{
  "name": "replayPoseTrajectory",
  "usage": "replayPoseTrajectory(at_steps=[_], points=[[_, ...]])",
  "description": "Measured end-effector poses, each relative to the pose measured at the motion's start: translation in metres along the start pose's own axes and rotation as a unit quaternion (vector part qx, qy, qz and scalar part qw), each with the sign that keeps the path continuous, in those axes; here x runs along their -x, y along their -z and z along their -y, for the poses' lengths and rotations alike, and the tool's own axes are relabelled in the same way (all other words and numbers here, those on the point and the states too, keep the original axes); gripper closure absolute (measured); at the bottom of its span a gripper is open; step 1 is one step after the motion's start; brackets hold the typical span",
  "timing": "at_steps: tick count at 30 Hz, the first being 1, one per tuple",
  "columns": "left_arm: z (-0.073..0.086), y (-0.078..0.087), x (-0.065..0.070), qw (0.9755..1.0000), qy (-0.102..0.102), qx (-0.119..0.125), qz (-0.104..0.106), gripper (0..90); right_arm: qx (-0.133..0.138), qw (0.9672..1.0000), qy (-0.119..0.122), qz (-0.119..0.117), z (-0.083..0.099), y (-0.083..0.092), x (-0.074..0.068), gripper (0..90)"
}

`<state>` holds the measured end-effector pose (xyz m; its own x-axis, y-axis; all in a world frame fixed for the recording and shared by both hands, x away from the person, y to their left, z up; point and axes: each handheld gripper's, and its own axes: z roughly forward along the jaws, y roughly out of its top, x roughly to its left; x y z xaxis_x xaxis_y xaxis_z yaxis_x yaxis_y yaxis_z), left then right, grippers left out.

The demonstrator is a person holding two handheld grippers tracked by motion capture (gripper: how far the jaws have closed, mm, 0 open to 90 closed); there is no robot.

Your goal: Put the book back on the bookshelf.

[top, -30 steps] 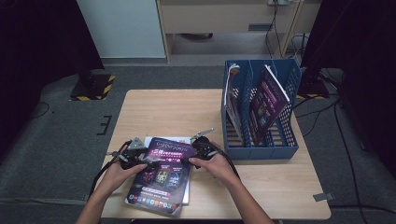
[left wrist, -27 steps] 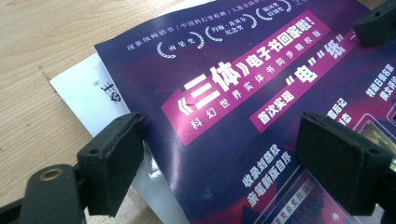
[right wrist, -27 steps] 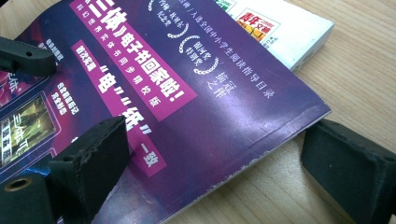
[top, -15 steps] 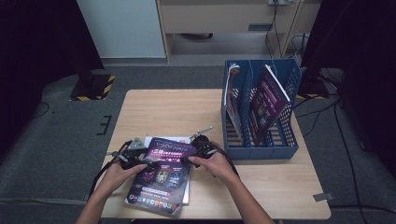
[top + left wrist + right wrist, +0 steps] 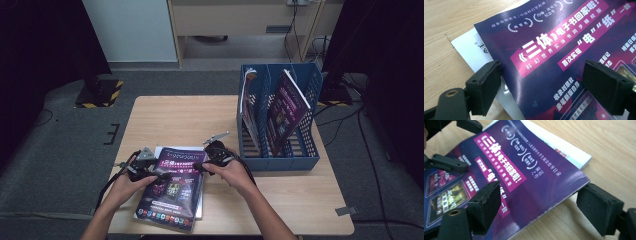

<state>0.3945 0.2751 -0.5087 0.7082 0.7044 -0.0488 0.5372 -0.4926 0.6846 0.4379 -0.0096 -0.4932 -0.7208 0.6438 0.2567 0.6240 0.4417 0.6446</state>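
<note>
A purple magazine [image 5: 172, 187] lies flat at the near left of the table [image 5: 295, 200], on top of a white booklet [image 5: 474, 48] whose edge juts out past its far side. Its cover carries white Chinese lettering on a pink band (legible in both gripper views).

The left gripper [image 5: 159, 175] rests at the magazine's left edge, jaws spread wide, one pad over the booklet's margin and the other over the cover; nothing is pinched. The right gripper [image 5: 199, 166] sits at the magazine's right edge; its jaws have just been closing, yet they straddle the edge with a gap on each side, one over the cover, one over bare wood, not pressing.

Farther right stands a blue rack [image 5: 280, 150] with another purple magazine [image 5: 285, 112] upright inside.
</note>
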Motion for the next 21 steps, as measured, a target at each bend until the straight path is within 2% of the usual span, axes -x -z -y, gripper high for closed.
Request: replayPoseTrajectory(at_steps=[13,21], points=[[0.001,0.001,-0.002,1.0,0.005,0.001,0.004,14.6,0.006,0.9999,0.0,-0.011,-0.014,0.013,-0.008,27.2],[0.003,0.001,-0.003,0.9999,0.011,0.002,0.006,14.2,0.007,0.9997,0.011,-0.018,-0.026,0.022,-0.016,31.2]])
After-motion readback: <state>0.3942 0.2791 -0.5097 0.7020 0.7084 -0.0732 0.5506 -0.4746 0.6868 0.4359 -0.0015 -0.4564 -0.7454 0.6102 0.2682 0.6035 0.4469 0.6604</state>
